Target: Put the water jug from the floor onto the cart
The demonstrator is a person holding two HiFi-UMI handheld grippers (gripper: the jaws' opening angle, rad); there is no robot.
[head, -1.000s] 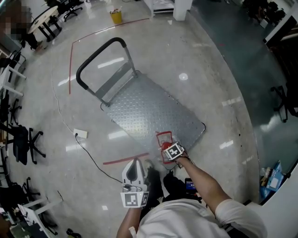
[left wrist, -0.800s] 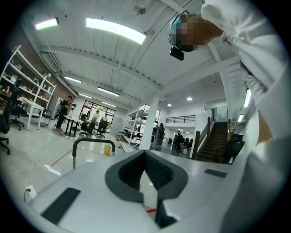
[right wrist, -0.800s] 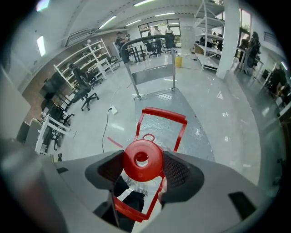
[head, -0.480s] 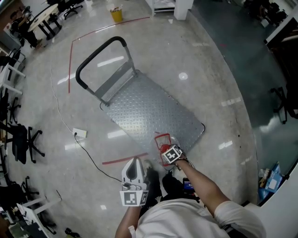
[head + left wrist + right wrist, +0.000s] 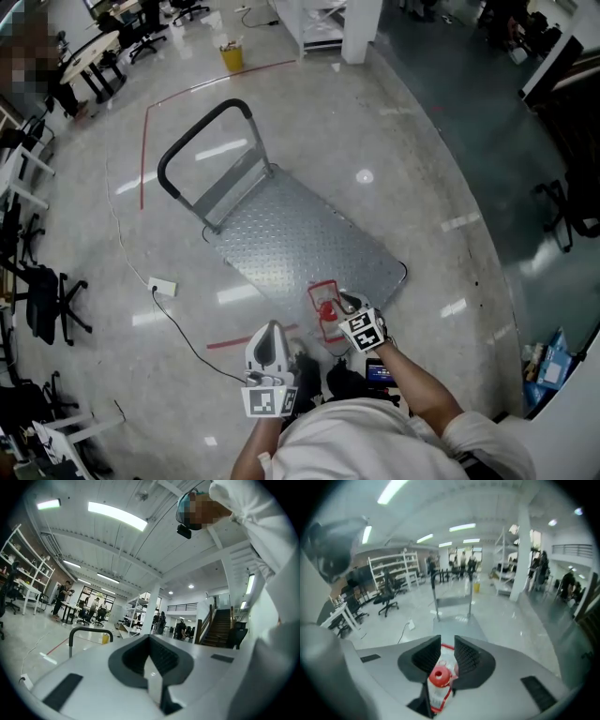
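While your right gripper (image 5: 446, 652) closes on the red handle (image 5: 447, 646) of the clear plastic water jug (image 5: 438, 678), hold tight, it looks heavy; your left gripper (image 5: 151, 654) is pressed together

Yellow bin (image 5: 232, 56), red floor tape (image 5: 234, 340), white power strip (image 5: 162, 286), black office chairs (image 5: 45, 302) at left.

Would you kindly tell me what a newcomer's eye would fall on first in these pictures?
The big steel platform cart with its black hoop handle fills the middle of the shiny floor in the head view. By its near edge, the right tongs are closing on a clear water jug with a bright red cap.
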